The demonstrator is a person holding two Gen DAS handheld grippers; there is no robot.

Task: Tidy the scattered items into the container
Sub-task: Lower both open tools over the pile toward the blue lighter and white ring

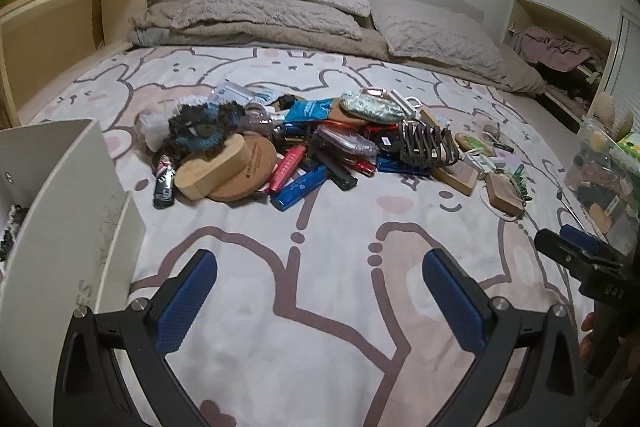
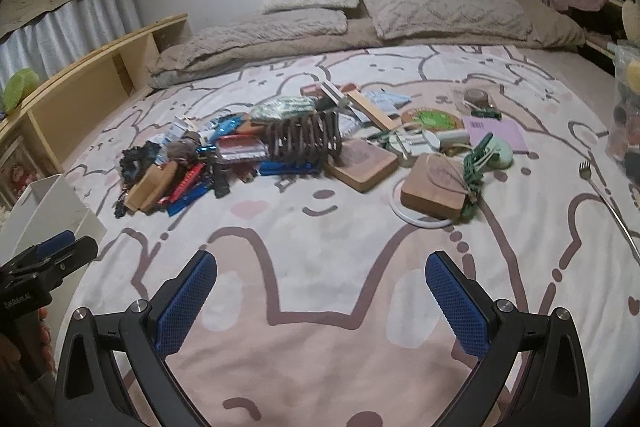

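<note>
A heap of small items lies mid-bed: a blue and black scrunchie [image 1: 204,129], wooden pieces [image 1: 224,173], a red lighter [image 1: 286,169], a blue lighter [image 1: 300,187], a brown claw hair clip [image 1: 428,143] [image 2: 306,139], wooden blocks [image 2: 434,193], a white ring [image 2: 416,217]. A white open container [image 1: 68,211] [image 2: 44,211] stands at the left. My left gripper [image 1: 320,291] is open over bare bedspread, short of the heap. Open as well, my right gripper [image 2: 322,293] holds nothing and shows again at the left view's right edge [image 1: 580,255].
Pillows [image 2: 444,9] and a folded beige blanket [image 1: 248,23] lie at the bed's head. A wooden shelf [image 2: 92,79] runs along the left. A clear bag of items [image 1: 604,179] sits at the right, with a thin metal fork [image 2: 604,199] beside it.
</note>
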